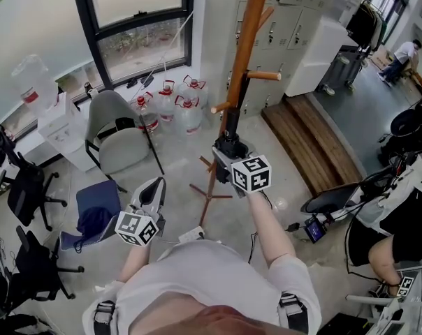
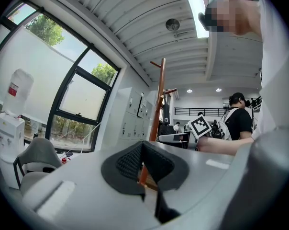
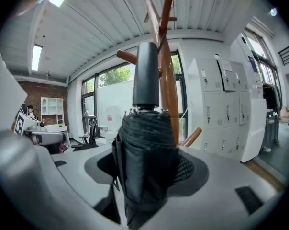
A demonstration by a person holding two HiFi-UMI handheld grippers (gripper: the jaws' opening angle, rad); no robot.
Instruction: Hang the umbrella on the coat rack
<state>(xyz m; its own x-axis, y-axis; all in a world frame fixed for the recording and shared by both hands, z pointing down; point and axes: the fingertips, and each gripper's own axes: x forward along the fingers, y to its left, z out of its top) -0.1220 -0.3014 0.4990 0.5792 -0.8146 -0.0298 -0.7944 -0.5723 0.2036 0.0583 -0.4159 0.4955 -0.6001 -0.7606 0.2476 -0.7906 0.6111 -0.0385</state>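
A folded black umbrella (image 3: 147,157) stands upright between the jaws of my right gripper (image 3: 147,178), which is shut on its bundled canopy. Its smooth black handle (image 3: 146,75) points up, right in front of the wooden coat rack (image 3: 167,80). In the head view the right gripper (image 1: 229,160) holds the umbrella (image 1: 230,145) against the rack's pole (image 1: 251,33), below a short peg (image 1: 264,75). My left gripper (image 1: 151,191) hangs lower and to the left, apart from the rack. Its pads (image 2: 130,162) meet with nothing between them, and the rack's pole (image 2: 158,104) shows beyond.
A grey chair (image 1: 117,135) and several water bottles (image 1: 176,107) stand by the window left of the rack. A blue chair (image 1: 96,211) sits near my left gripper. Lockers (image 1: 295,12) and a wooden step (image 1: 309,138) lie to the right. A seated person (image 1: 399,222) is at the right edge.
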